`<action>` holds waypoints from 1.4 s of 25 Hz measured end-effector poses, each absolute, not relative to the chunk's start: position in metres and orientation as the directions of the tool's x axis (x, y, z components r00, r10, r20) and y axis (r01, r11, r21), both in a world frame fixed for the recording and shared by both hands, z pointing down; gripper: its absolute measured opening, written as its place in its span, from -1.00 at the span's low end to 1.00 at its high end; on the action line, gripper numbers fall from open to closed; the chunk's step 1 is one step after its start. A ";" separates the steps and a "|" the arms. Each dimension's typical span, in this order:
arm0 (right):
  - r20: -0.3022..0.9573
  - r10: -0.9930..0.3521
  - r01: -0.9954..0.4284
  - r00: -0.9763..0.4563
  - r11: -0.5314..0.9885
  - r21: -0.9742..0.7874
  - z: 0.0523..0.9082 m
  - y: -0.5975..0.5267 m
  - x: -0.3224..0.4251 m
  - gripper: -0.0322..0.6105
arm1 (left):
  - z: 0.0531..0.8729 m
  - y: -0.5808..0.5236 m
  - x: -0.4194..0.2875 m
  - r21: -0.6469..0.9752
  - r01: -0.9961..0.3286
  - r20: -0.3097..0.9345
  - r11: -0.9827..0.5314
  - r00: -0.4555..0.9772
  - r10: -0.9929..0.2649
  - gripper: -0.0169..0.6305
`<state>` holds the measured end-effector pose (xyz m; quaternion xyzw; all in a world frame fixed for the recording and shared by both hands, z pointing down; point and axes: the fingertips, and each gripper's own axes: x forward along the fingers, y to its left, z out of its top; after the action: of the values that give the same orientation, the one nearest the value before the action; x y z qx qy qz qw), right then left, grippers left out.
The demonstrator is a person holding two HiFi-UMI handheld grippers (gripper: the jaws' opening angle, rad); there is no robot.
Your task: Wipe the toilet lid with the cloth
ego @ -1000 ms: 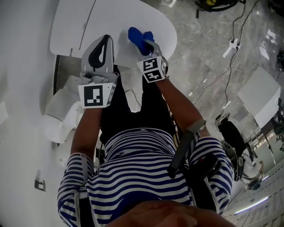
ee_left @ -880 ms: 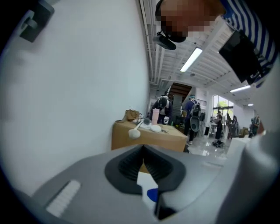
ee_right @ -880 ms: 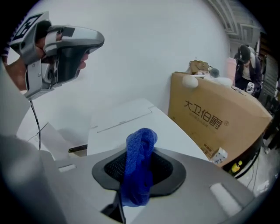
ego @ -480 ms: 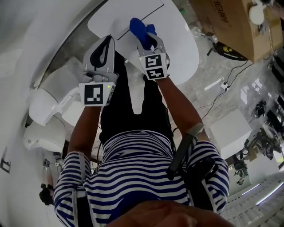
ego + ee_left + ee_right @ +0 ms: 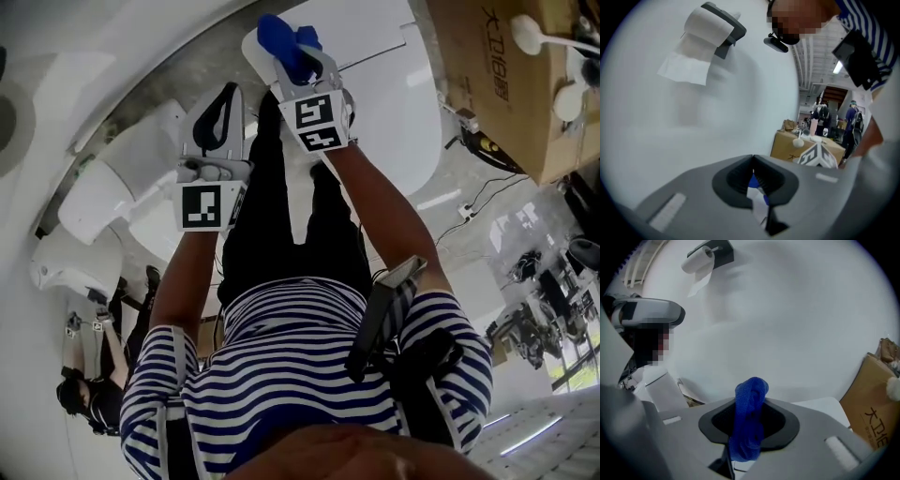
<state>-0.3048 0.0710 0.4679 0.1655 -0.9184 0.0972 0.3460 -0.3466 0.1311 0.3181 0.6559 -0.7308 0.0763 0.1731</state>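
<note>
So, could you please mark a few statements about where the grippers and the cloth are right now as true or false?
1. The right gripper grips the blue cloth. True.
2. The left gripper grips a second cloth. False: its fingers are together with nothing held between them.
3. In the head view, a cardboard box stands to the right of the white toilet lid. True.
4. The wall holder has no paper in it. False: a toilet paper roll sits in it, with a sheet hanging down.
</note>
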 end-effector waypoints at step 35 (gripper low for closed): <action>0.807 -0.131 -0.457 -0.575 0.870 -0.184 0.579 0.159 -0.243 -0.54 | 0.347 0.104 -0.294 0.122 -0.989 0.391 -0.080 0.122 -0.912 -0.94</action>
<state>-0.2430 0.1593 0.5792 0.1697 -0.8669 0.1903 0.4284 -0.2936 0.1036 0.3467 0.7271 -0.6539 0.1066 0.1801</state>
